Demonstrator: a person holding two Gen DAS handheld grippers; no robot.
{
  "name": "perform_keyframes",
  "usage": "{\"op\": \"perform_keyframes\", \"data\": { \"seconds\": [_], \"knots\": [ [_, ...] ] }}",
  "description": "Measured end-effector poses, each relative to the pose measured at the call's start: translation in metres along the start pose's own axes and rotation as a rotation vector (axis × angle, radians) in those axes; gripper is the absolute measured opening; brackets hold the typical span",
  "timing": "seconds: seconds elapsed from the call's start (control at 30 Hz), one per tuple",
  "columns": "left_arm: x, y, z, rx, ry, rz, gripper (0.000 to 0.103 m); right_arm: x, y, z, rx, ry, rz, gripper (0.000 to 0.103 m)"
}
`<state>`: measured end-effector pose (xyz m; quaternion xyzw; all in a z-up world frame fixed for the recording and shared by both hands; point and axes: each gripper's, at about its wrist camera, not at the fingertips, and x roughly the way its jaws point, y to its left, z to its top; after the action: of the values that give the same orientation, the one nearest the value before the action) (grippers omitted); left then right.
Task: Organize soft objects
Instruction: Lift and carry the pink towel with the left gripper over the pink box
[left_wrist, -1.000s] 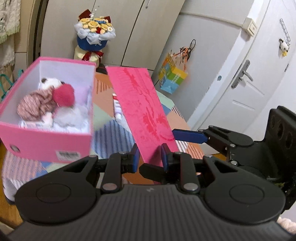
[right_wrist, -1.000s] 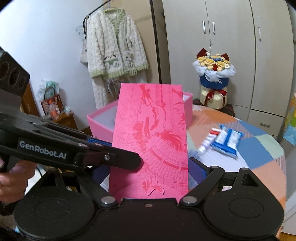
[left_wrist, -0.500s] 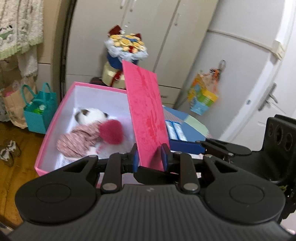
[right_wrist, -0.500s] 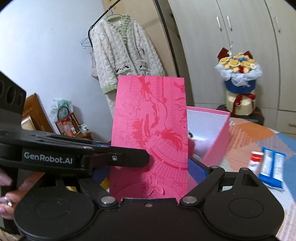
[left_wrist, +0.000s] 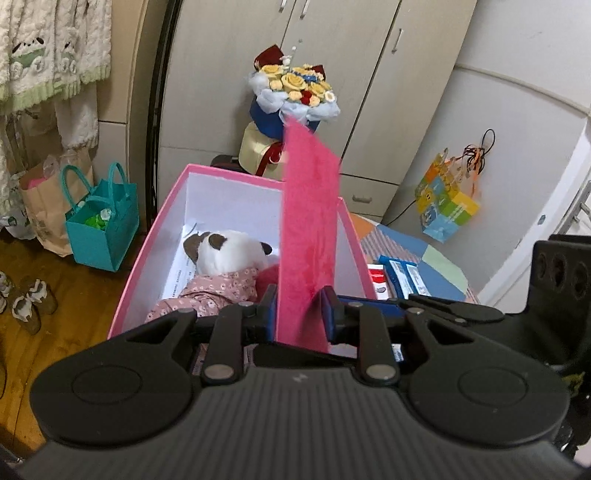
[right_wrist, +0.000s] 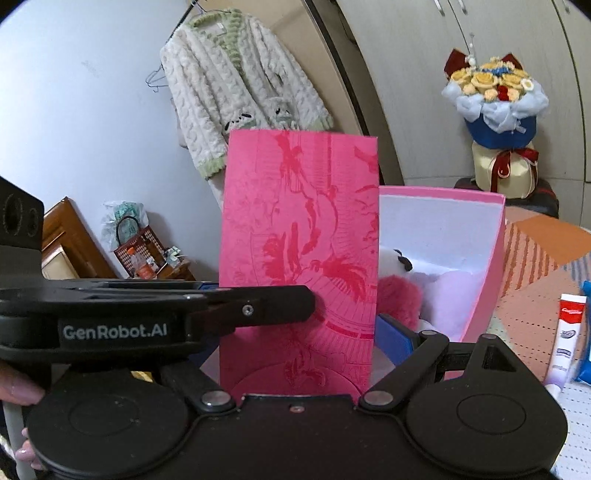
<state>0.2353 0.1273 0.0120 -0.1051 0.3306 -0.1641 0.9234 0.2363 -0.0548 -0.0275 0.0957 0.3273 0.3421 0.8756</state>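
Jaws of the left gripper (left_wrist: 298, 309) pinch the pink lid (left_wrist: 309, 236) edge-on above the open pink box (left_wrist: 155, 243); the right gripper (right_wrist: 295, 332) jaws stand wide, lid between them. A plush panda (left_wrist: 225, 254) lies inside the box on the desk (right_wrist: 535, 254).

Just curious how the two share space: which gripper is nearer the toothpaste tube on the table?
Right. The toothpaste tube lies just off the right gripper, on its right side. The left gripper, clamping the pink card, sits on the card's far side.
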Motion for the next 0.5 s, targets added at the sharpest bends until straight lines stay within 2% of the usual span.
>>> {"op": "perform_keyframes", "data": {
  "seconds": [0.1,0.3,0.43,0.5],
  "knots": [
    [0.008,0.005,-0.002,-0.022,0.018,-0.018,0.023,0.007,-0.002,-0.001,-0.001,0.021,-0.021,0.093],
    [0.014,0.009,-0.008,-0.043,0.010,-0.007,0.023,0.008,0.002,-0.001,-0.026,0.031,-0.058,0.093],
    [0.020,0.022,-0.007,-0.128,0.038,-0.059,0.023,0.007,0.004,-0.002,-0.042,0.037,-0.104,0.093],
    [0.022,0.024,-0.007,-0.120,0.036,-0.026,0.028,0.007,0.005,-0.001,-0.044,0.043,-0.122,0.093]
  ]
}}
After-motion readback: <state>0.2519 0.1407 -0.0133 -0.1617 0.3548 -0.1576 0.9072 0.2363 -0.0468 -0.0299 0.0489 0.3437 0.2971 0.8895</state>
